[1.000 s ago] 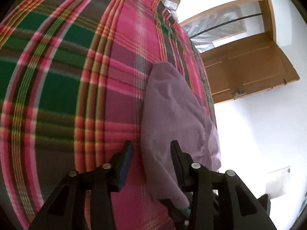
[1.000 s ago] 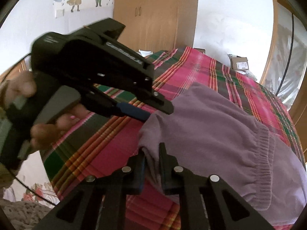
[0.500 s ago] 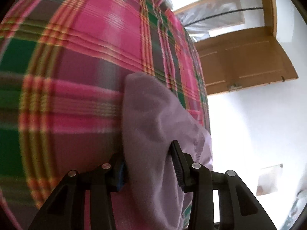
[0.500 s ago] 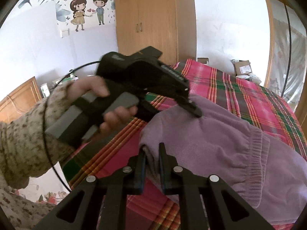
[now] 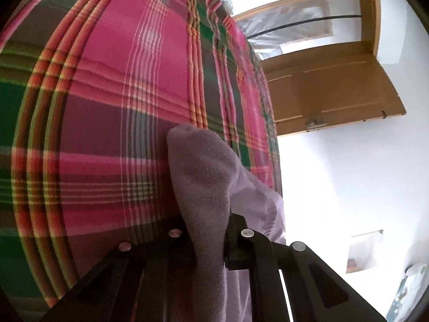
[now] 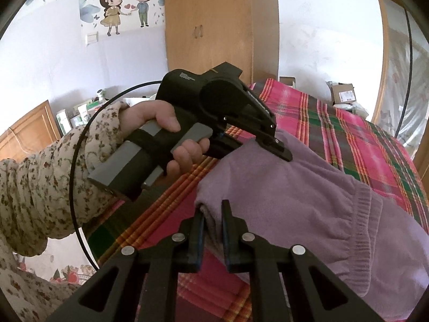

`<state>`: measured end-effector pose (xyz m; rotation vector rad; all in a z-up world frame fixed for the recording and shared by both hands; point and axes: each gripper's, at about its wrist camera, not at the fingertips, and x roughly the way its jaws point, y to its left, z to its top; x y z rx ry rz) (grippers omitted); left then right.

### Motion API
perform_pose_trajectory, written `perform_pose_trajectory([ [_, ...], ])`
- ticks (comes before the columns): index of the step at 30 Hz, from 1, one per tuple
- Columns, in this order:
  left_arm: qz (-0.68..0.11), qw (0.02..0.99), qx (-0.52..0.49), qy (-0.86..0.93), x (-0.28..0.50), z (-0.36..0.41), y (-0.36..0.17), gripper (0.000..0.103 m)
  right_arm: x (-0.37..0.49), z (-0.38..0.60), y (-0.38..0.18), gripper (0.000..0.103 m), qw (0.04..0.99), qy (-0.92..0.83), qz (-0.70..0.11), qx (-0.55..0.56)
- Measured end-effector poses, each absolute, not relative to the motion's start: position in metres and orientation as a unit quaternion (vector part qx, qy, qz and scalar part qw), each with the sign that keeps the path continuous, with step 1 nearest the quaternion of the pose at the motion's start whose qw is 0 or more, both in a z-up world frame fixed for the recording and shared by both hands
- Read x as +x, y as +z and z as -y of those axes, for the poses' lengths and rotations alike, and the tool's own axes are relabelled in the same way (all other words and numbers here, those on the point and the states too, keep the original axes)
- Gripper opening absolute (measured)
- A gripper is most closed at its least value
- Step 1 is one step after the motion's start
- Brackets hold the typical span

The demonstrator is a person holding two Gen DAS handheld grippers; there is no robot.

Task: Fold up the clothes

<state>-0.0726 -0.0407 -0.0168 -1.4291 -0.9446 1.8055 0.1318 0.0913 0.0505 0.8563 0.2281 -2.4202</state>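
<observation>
Here, fingers first, then outward.

Right fingers: the two black fingers with blue pads point(image 6: 200, 234) are pressed together on a thick, doubled corner of the soft lilac fleece garment point(image 6: 295, 187); the clamp on several layers suggests the corner is being kept from slipping apart.

Right gripper: the right gripper point(image 6: 211, 230) sits low at the near edge of the bed, cloth bulging between its tips.

Left fingers: in the left wrist view a ridge of the same lilac fleece point(image 5: 206, 187) runs down between the two black fingers point(image 5: 236, 241); they look clamped on it, though the fabric hides the pads, so the grip is judged from the bunching.

Left gripper: seen from the right wrist camera, the left gripper point(image 6: 278, 147) pinches the garment's far edge, held by a hand point(image 6: 166, 139) in a floral quilted sleeve point(image 6: 53, 182).

Why two holds: with one edge taken at two points, the edge stays taut and can be carried as a straight line for a fold, in my judgement.

Garment: it lies on the pink, green and brown plaid bedspread point(image 6: 362, 134), ribbed hem point(image 6: 367, 214) towards the right, held edge raised off the cover.

Stage: some fold is in hand; which one is not settled here.
</observation>
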Motion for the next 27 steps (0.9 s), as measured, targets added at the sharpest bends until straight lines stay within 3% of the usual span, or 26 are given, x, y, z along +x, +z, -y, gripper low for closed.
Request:
perform_pose_trajectory([
  [10, 0.354, 0.312, -0.514, 0.716, -0.064, 0.074, 0.007, 0.011, 0.127, -0.059, 0.06, 0.01, 0.321, -0.89, -0.094, 0.311],
  [27, 0.351, 0.227, -0.501, 0.758, -0.021, 0.17, 0.003, 0.011, 0.14, 0.021, 0.052, 0.01, 0.443, -0.827, -0.104, 0.329],
])
